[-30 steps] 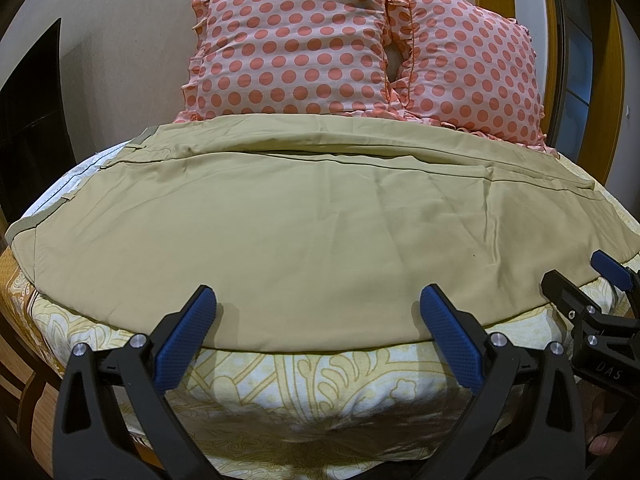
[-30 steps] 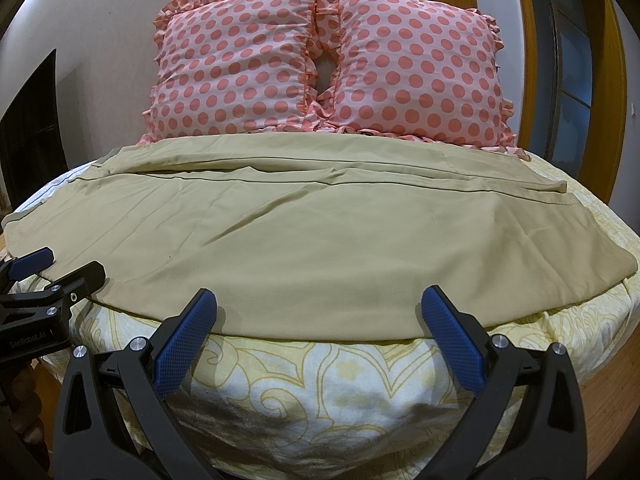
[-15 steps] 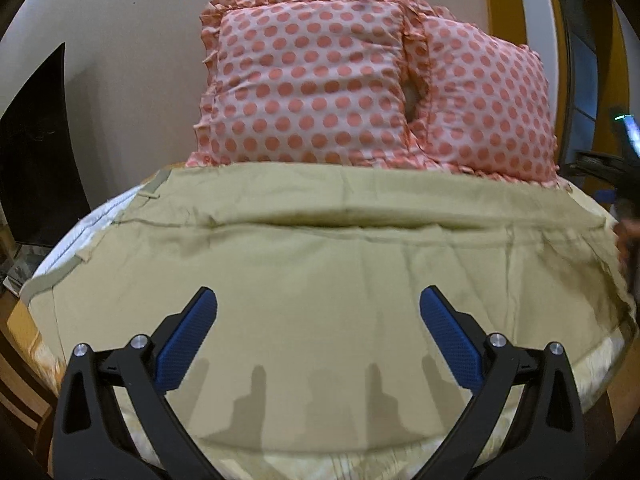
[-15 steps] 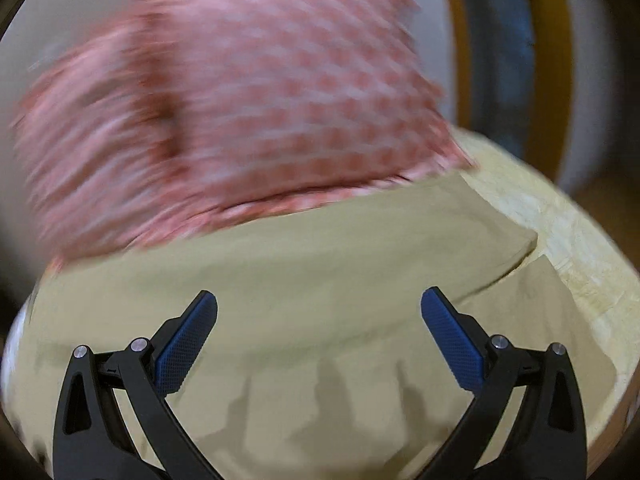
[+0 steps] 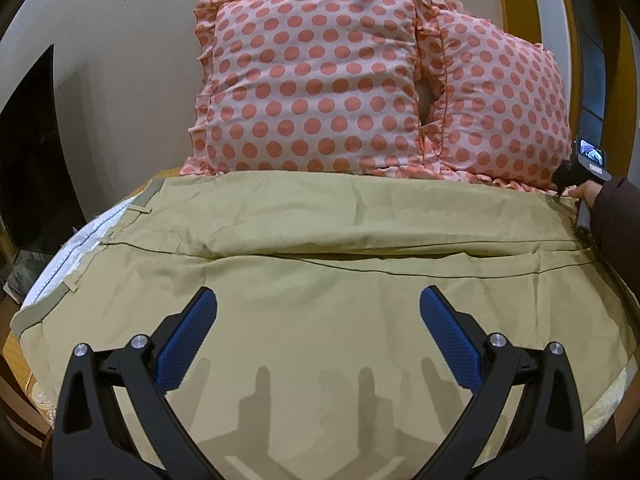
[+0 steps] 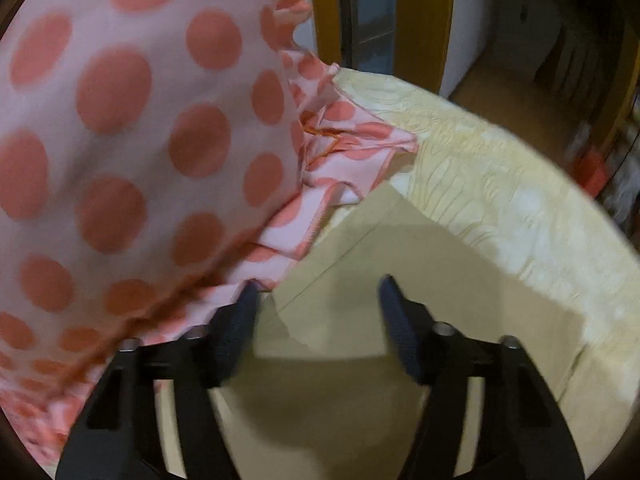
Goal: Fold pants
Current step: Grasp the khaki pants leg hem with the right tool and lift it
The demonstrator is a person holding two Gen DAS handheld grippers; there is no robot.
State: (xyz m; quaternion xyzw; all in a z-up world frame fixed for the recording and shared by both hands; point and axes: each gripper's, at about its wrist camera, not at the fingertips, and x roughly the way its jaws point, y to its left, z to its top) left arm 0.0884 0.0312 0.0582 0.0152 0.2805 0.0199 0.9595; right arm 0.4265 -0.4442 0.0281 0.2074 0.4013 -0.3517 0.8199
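Khaki pants (image 5: pixel 320 248) lie spread across the bed, waistband (image 5: pixel 80 264) at the left, legs running right. My left gripper (image 5: pixel 318 332) is open and empty, hovering over the near leg's middle. My right gripper (image 6: pixel 316 316) is open, its jaws partly narrowed, low over the far leg's cuff corner (image 6: pixel 380 232) next to the pillow frill. It holds nothing. The right gripper's body and the hand holding it (image 5: pixel 588 184) show at the far right of the left wrist view.
Two pink polka-dot pillows (image 5: pixel 312 80) stand against the wall behind the pants; one fills the left of the right wrist view (image 6: pixel 120 140). A yellow patterned bedspread (image 6: pixel 500 172) lies beyond the cuff. A wooden door frame (image 6: pixel 324 8) stands to the right.
Both grippers moved forward over the pants. The right one swung far right to the back leg's cuff by the pillow, and its jaws have narrowed somewhat.
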